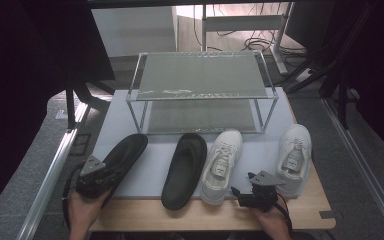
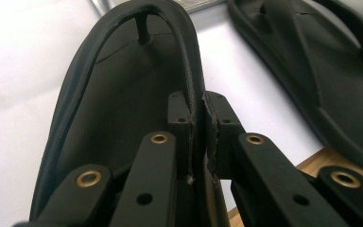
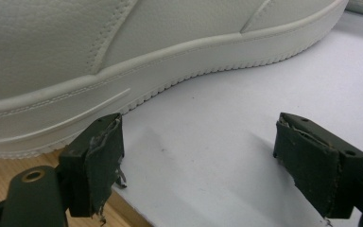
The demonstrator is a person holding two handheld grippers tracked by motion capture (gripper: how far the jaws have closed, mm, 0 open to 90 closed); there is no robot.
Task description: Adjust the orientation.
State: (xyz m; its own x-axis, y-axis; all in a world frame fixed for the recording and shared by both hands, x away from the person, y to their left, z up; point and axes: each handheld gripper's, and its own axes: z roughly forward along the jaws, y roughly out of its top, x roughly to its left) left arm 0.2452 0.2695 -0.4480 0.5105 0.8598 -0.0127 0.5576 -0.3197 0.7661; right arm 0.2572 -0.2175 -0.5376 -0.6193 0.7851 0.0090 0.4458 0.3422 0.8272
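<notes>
Left gripper (image 1: 111,171) is pinching the rim of the left black slipper (image 1: 125,152) at the mat's near left; thin edge hold is risking slip or twist. Right gripper (image 1: 241,194) is waiting open beside the white sneaker (image 1: 221,165)

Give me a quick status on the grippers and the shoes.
Left gripper shut on black slipper edge. Right gripper open, empty, beside white sneaker. Rack ahead, path clear.
</notes>
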